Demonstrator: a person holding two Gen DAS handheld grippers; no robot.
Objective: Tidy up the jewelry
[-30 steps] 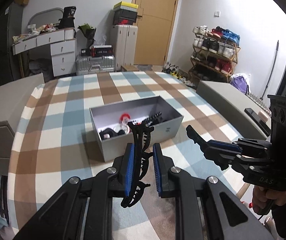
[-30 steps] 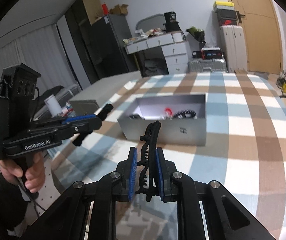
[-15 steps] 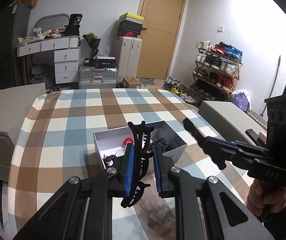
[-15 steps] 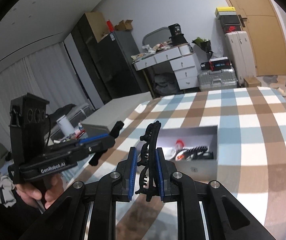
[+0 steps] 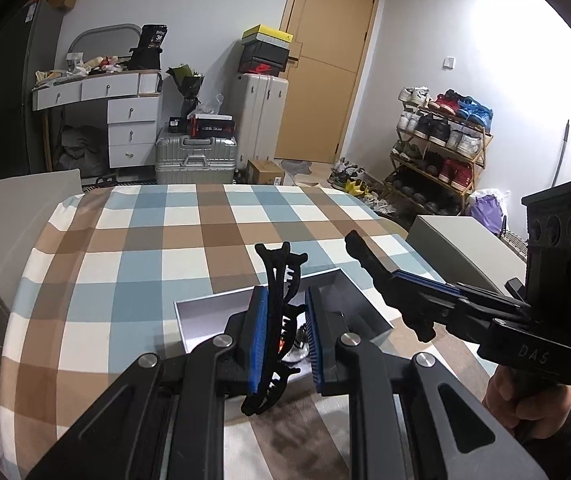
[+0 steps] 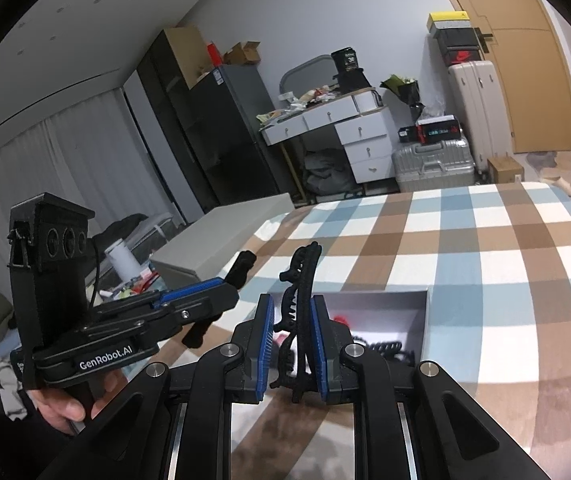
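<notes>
Both grippers clamp black hair claw clips: left gripper (image 5: 283, 338) grips one clip (image 5: 275, 320) upright at lower centre of its view, right gripper (image 6: 292, 344) grips another clip (image 6: 299, 316) the same way. Grey box (image 5: 213, 310) sits just behind the fingers on the checked desk (image 5: 125, 264), holding small jewelry, partly hidden.

Evenly lit indoors, moderately bright; strongest glare on the white wall (image 5: 525, 52) at right in the left view; soft shadows under the fingers (image 6: 263, 332); heavy fisheye bending, black vignette at corners; sharp throughout, little blur.
</notes>
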